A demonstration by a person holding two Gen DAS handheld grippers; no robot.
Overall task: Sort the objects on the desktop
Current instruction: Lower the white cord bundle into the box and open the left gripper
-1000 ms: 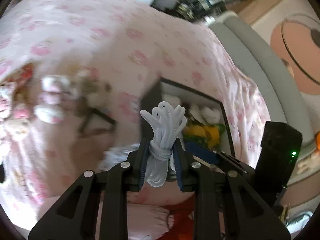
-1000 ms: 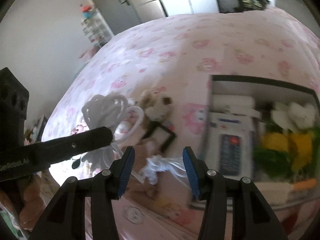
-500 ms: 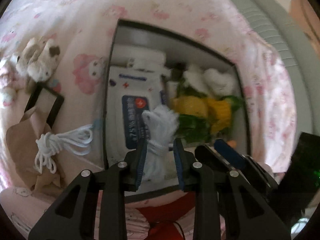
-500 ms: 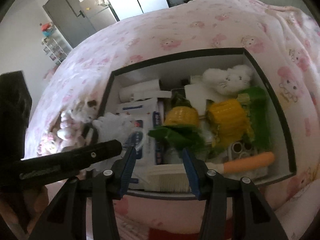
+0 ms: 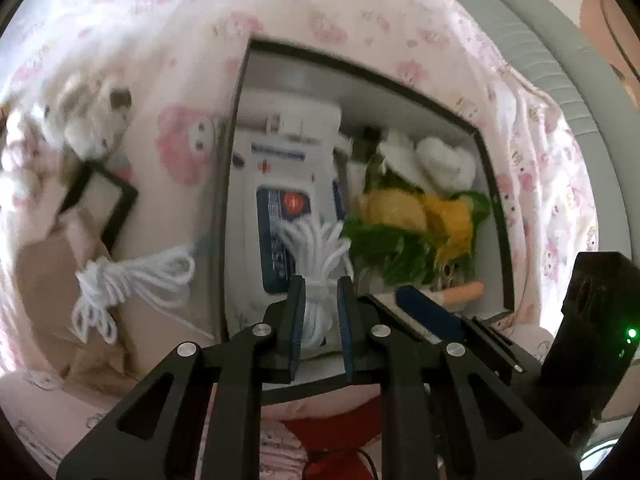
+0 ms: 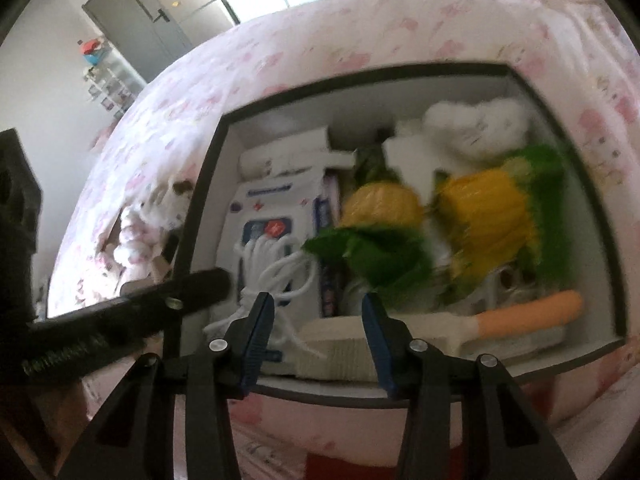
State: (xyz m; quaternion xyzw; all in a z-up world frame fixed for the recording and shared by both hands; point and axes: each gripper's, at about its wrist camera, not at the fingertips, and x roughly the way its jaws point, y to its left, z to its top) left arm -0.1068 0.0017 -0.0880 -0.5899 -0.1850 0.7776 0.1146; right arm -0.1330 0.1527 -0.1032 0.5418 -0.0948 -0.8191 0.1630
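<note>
Left claw [image 5: 321,292]: jaws closing, clamped on a bundle of white cord [image 5: 316,252]. Bundle held at its wrapped waist, loops fanned out ahead of the blue pads, hanging over the near left part of an open box [image 5: 240,92]. Below the loops: a white packet with a dark blue label [image 5: 286,208], lying flat in the left half of the box.

Right claw [image 6: 318,312]: jaws apart and closing, nothing between the pads. Poised over the near edge of the same box, above a scrubbing brush with an orange handle [image 6: 528,314] lying along the near wall.

Box: dark rim, pale inside, resting on a pink patterned bedspread [image 5: 340,8]. Contents, right half: yellow and green toy corn [image 6: 492,212], a second yellow piece [image 6: 380,204] beside it with green leaves [image 6: 372,256] in front, a white plush toy [image 6: 476,128] at the far right corner. Far left corner: a white roll or tube, too blurred to identify.

Outside the box, on the bedspread to its left: a second bundle of white cord [image 5: 120,280] lying on brown paper [image 5: 44,268]; a small black frame [image 5: 104,204] beyond it; a cream and brown plush toy [image 5: 92,120] just past the frame.

Left claw also visible in the right wrist view as a dark bar at lower left, with the cord loops over the packet.
</note>
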